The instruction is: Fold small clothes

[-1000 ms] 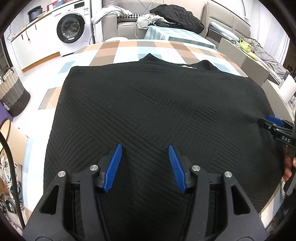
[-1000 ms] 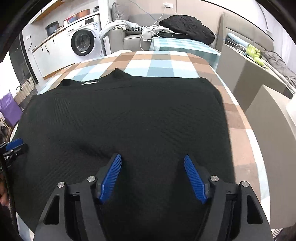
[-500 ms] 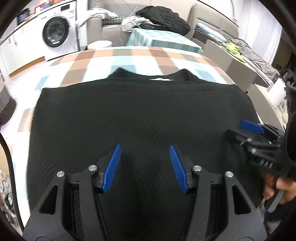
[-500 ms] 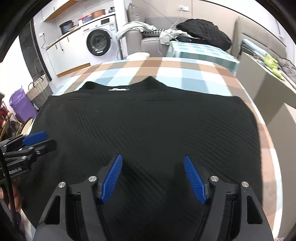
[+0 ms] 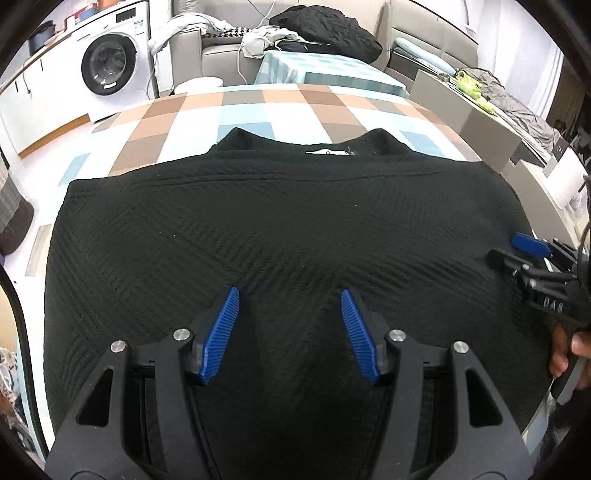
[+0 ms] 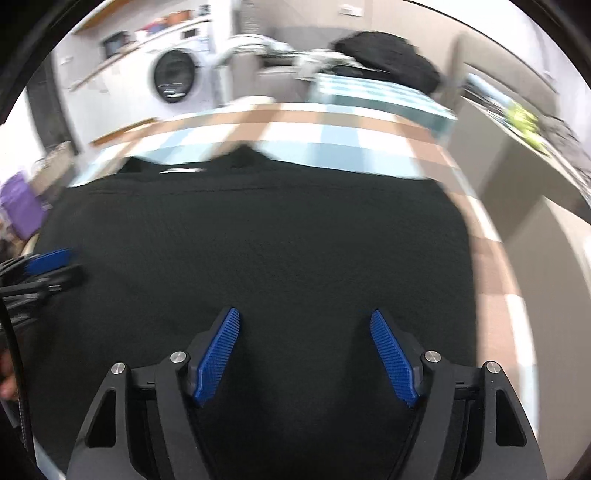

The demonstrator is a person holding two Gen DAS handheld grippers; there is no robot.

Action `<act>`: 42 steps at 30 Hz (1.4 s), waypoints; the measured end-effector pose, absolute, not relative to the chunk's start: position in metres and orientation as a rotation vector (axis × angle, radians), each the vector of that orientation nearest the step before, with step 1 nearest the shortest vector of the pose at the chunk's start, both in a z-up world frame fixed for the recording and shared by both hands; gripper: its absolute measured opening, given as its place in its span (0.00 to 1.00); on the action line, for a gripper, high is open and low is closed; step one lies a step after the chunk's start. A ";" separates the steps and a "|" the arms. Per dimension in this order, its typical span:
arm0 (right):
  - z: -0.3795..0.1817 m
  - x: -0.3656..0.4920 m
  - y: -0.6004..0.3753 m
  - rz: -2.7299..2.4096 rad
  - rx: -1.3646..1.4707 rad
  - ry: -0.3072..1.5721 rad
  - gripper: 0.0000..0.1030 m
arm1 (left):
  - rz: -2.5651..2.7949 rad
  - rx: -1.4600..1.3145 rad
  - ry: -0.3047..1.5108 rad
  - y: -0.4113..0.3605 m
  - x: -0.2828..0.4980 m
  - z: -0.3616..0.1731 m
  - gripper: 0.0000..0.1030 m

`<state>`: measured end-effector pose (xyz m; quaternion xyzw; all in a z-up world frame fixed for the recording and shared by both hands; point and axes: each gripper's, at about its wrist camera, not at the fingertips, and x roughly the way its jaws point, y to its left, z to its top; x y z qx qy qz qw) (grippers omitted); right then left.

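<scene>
A black ribbed knit top (image 5: 288, 229) lies flat on the checked table cover (image 5: 258, 110), collar with a white label at the far side. It also shows in the right wrist view (image 6: 266, 251), which is blurred. My left gripper (image 5: 290, 299) is open and empty above the near hem. My right gripper (image 6: 304, 321) is open and empty above the near hem, right of middle. Each gripper shows in the other's view: the right one (image 5: 528, 247) at the top's right edge, the left one (image 6: 44, 262) at the left edge.
A washing machine (image 5: 110, 70) stands at the back left. A sofa piled with clothes (image 5: 325, 26) is behind the table. A grey bench with clutter (image 5: 480, 107) runs along the right. A basket (image 5: 14, 214) sits on the floor at left.
Both grippers have swung toward the middle of the top's near hem, so the collar now sits more central. Both stay open. The right wrist view is now motion-blurred.
</scene>
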<state>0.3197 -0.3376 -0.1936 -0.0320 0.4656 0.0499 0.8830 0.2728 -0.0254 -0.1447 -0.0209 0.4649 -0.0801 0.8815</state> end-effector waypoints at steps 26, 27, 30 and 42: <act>-0.186 0.305 -0.320 0.144 -0.047 0.964 0.72 | -0.136 -0.066 0.956 -0.019 0.251 -0.142 0.54; -0.186 0.300 -0.316 0.163 -0.045 0.962 0.72 | -0.148 -0.076 0.958 -0.021 0.243 -0.141 0.54; -0.188 0.284 -0.296 0.245 -0.061 0.970 0.72 | -0.158 -0.063 0.960 -0.027 0.222 -0.144 0.54; -0.193 0.231 -0.313 0.195 -0.108 0.972 0.73 | -0.126 -0.076 0.950 -0.015 0.149 -0.143 0.54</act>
